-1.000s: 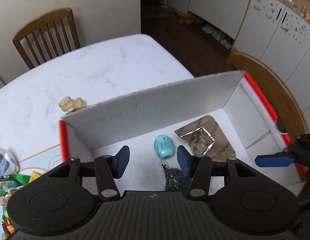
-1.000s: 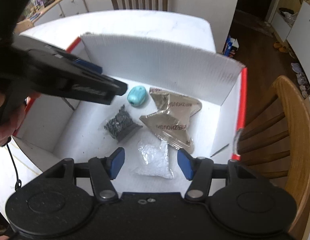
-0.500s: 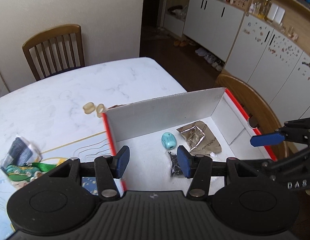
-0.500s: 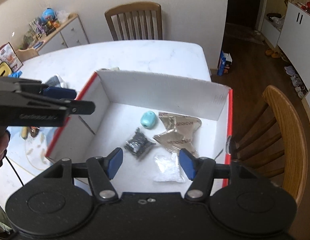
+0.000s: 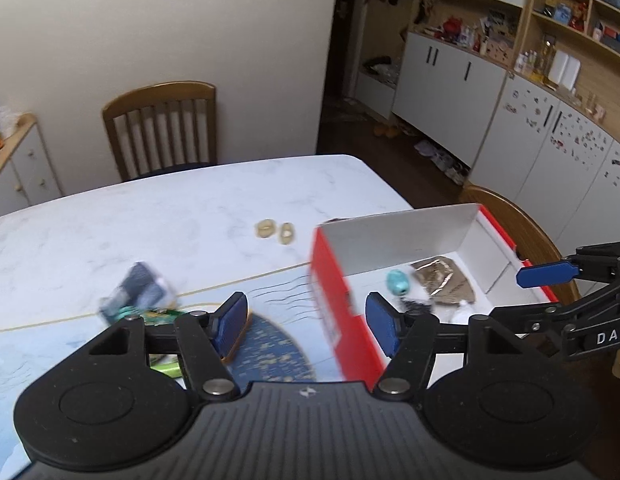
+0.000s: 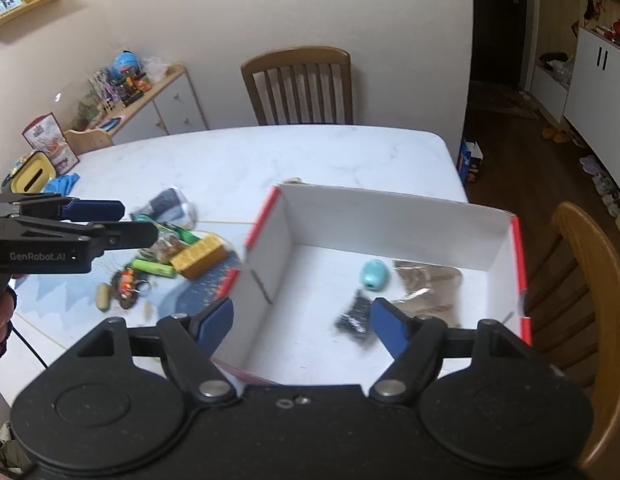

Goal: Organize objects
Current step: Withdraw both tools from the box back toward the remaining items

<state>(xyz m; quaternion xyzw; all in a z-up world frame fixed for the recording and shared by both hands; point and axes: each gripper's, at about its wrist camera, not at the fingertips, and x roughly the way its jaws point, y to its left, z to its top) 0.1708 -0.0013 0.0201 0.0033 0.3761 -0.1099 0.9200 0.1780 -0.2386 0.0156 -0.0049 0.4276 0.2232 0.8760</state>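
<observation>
1. A white marbled tabletop (image 6: 270,160) fills the middle.
2. A wooden slat-back chair (image 6: 298,86) stands at 12 o'clock against a plain cream wall (image 6: 270,8).
3. A second wooden chair (image 6: 590,280) sits at 3 o'clock.
4. A low white sideboard (image 6: 162,108), cluttered on top, is at 10 o'clock.
5. Dark wood floor (image 6: 522,152) runs at 2 o'clock to a dark doorway (image 6: 498,20).
6. White cabinets (image 5: 450,76) under open shelves (image 5: 570,8) line the wall at 2 o'clock in the left view.

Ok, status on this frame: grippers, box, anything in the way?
Left gripper and right gripper opening, nothing between jaws. Box holds turquoise item, packets. Clutter pile left on table. Nothing blocking.
</observation>
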